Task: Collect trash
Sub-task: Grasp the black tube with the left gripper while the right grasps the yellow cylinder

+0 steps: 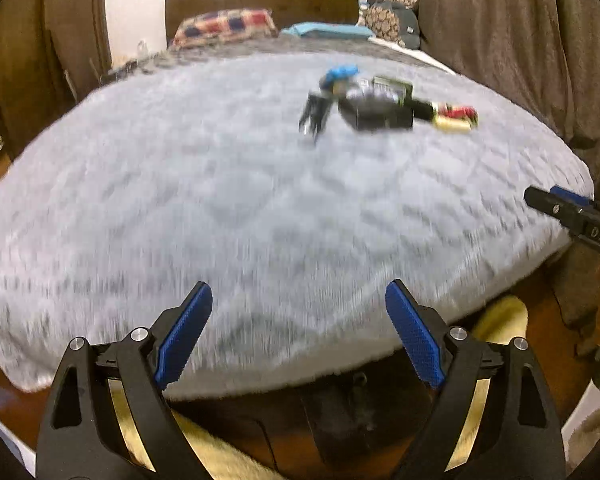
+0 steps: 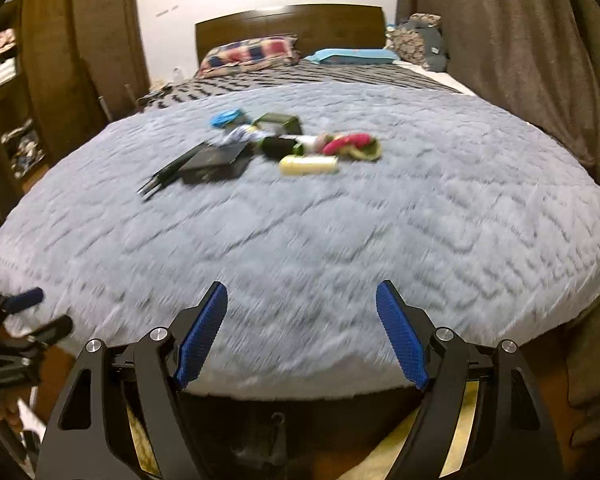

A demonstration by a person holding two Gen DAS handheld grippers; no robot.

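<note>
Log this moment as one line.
left claw: open, empty | right claw: open, empty | trash: piled on bed, untouched

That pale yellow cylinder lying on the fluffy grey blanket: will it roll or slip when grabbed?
The pale yellow cylinder lies on its side, so a nudge could roll it, though the fluffy grey blanket probably damps that. Its surface looks smooth, possibly slippery. It looks small, likely light; the blur hides its material.

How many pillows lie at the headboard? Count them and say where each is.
2. A checked pillow lies left against the headboard; a blue pillow lies right of it. The patterned heap in the corner may hide more.
</note>
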